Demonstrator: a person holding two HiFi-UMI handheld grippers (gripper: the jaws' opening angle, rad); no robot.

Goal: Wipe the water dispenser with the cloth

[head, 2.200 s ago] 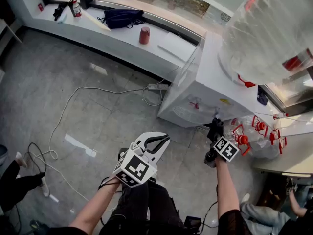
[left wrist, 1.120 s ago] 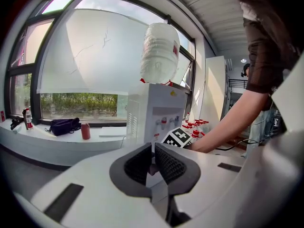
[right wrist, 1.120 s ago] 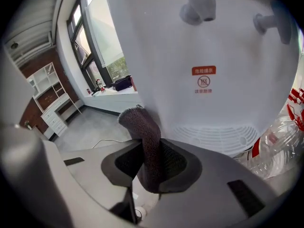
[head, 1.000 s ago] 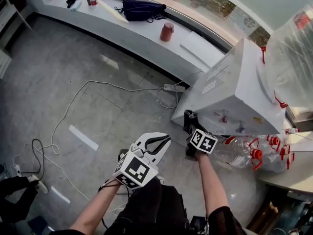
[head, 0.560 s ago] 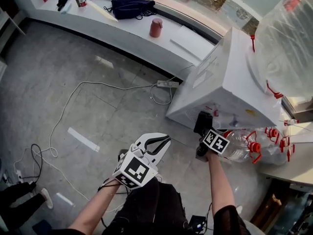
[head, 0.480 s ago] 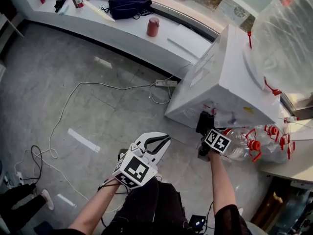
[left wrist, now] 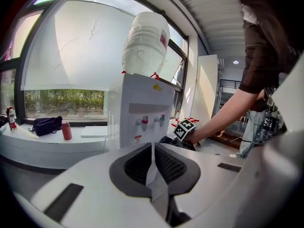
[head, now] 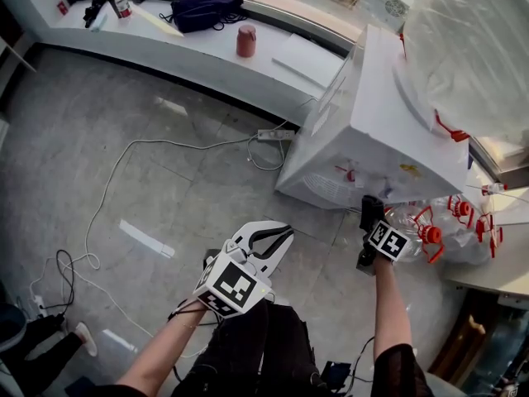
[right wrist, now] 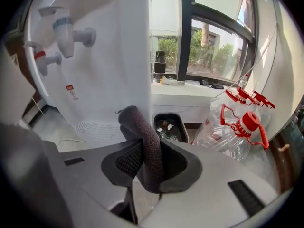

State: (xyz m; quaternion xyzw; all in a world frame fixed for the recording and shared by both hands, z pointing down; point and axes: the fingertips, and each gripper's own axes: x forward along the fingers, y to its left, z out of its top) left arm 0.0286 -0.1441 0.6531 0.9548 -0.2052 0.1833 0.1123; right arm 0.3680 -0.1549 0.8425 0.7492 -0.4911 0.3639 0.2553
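Note:
The white water dispenser (head: 372,131) stands on the floor with a large clear bottle (head: 471,48) on top. My right gripper (head: 372,222) is low in front of its lower front panel, shut on a dark grey cloth (head: 371,209). In the right gripper view the cloth (right wrist: 145,146) sticks up between the jaws of the right gripper (right wrist: 147,151), close to the dispenser (right wrist: 95,80), whose taps (right wrist: 61,32) are above left. My left gripper (head: 269,238) hangs back over the floor, shut and holding nothing. In the left gripper view the left gripper (left wrist: 152,148) points at the dispenser (left wrist: 145,108).
Empty clear bottles with red caps (head: 438,234) lie right of the dispenser. A power strip and cable (head: 269,136) trail across the floor to its left. The window ledge holds a red cup (head: 245,41) and a dark bag (head: 205,11). A black bin (right wrist: 168,125) stands beside the dispenser.
My right gripper with the cloth has moved from the dispenser's lower left front corner to the right along its base. The left gripper has stayed in place. The head view has shifted.

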